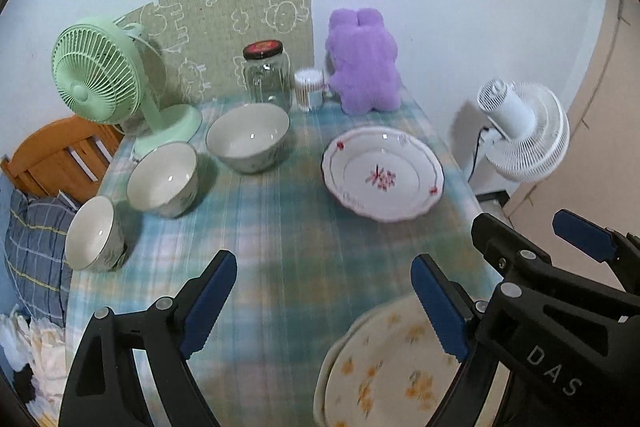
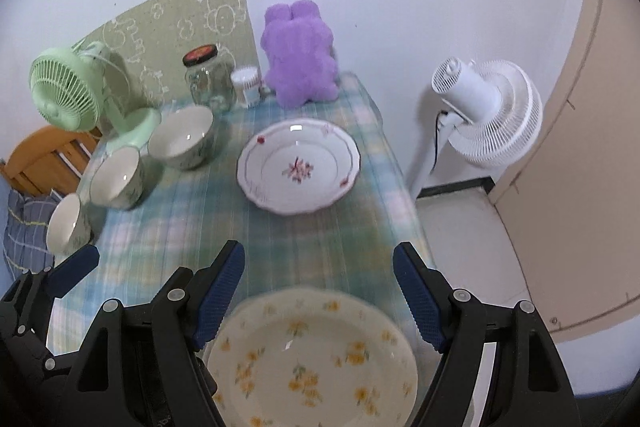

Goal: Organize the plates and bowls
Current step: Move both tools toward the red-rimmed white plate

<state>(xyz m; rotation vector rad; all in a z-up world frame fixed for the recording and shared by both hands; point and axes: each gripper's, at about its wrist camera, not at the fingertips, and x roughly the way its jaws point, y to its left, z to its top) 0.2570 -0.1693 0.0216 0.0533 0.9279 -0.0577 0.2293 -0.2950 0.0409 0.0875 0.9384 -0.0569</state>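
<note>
Fingers apart on both the left gripper [image 1: 324, 301] and right gripper [image 2: 318, 293], above a checked tabletop [image 1: 280, 235]. Yellow-flowered plate [image 2: 312, 359] sits nearest, red-flowered plate [image 2: 298, 165] beyond, three bowls [image 1: 164, 179] left. White fan [image 2: 486, 113] stands on the floor.

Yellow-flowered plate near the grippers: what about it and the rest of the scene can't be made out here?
- Yellow-flowered plate: near rim cut off by the bottom edge in both wrist views; the right gripper covers its sides. A second rim under it in the left wrist view hints at a stack; count unclear.
- Three bowls: outside patterns too blurred.
- Red-flowered plate: rim lettering unreadable.
- Jar: lid label too small.
</note>
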